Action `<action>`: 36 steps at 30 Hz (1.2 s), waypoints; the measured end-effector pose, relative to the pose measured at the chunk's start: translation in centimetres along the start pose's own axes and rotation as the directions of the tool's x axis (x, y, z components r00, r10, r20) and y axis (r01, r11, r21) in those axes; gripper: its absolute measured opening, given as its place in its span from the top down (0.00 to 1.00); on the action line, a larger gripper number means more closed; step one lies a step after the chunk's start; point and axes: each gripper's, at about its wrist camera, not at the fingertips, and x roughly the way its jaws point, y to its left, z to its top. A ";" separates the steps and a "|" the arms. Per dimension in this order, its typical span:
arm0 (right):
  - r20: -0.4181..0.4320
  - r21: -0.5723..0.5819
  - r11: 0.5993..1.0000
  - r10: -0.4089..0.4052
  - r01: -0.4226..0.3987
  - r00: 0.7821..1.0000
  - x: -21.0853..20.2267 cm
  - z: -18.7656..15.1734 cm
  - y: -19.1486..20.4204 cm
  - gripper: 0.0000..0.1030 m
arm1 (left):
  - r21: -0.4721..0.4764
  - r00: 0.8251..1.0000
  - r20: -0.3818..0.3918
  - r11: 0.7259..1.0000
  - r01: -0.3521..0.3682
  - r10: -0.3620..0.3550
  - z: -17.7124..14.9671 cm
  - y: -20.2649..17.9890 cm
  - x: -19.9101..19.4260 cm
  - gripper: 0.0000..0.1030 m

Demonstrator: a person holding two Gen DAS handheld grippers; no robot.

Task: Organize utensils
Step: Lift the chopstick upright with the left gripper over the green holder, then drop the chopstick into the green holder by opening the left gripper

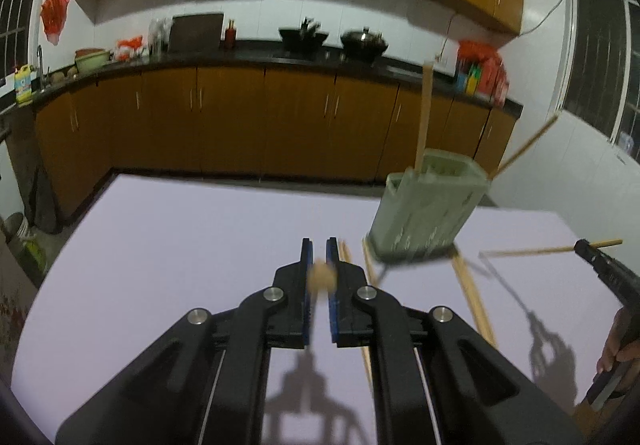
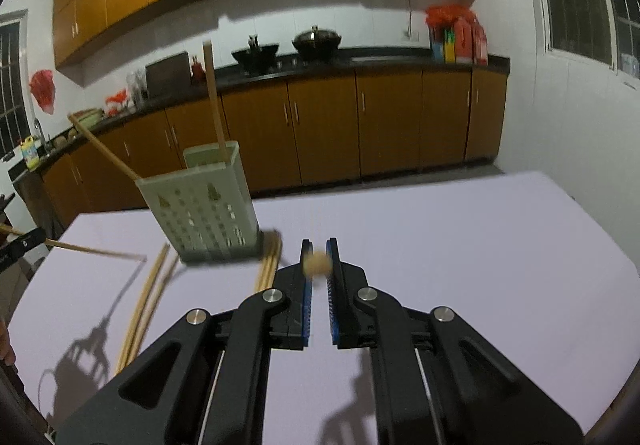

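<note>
A green perforated utensil holder (image 1: 424, 209) (image 2: 204, 205) stands on the lilac table with two chopsticks (image 1: 423, 113) (image 2: 213, 93) sticking out of it. My left gripper (image 1: 320, 277) is shut on a chopstick seen end-on (image 1: 321, 277). My right gripper (image 2: 318, 265) is shut on another chopstick seen end-on (image 2: 317, 264). Each gripper also shows at the edge of the other's view, holding its chopstick level (image 1: 532, 251) (image 2: 92, 249). Several loose chopsticks (image 1: 474, 297) (image 2: 146, 305) lie on the table around the holder.
The lilac table (image 1: 180, 245) (image 2: 460, 245) ends at its far edge before a floor gap and wooden kitchen cabinets (image 1: 240, 117). Woks sit on the counter behind (image 2: 316, 41). A hand shows at the right edge (image 1: 616, 349).
</note>
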 end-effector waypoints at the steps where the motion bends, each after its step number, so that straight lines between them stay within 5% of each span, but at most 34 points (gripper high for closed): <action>1: 0.009 0.001 1.000 0.003 -0.003 1.000 -0.1 0.3 0.0 0.93 | 0.003 1.000 0.011 1.000 0.001 -0.001 0.3 -0.1 -0.2 0.93; 12: 0.083 0.010 0.996 0.084 -0.085 0.993 -2.1 5.1 0.8 0.93 | 0.078 0.994 0.064 0.993 0.088 -0.093 4.8 -2.1 -3.2 0.93; 23: 0.273 -0.071 0.971 0.241 -0.230 0.931 -6.7 11.6 4.8 0.93 | 0.162 0.966 0.139 0.967 0.197 -0.220 9.6 -6.4 -6.8 0.93; 28: 0.331 -0.101 0.974 0.225 -0.203 0.916 -5.3 13.3 6.7 0.93 | 0.184 0.959 0.167 0.963 0.199 -0.230 11.7 -8.8 -5.8 0.93; 36: 0.294 -0.112 0.979 0.195 -0.169 0.936 -0.1 12.0 7.9 0.93 | 0.198 0.982 0.034 0.965 0.175 -0.185 11.8 -10.6 1.0 0.93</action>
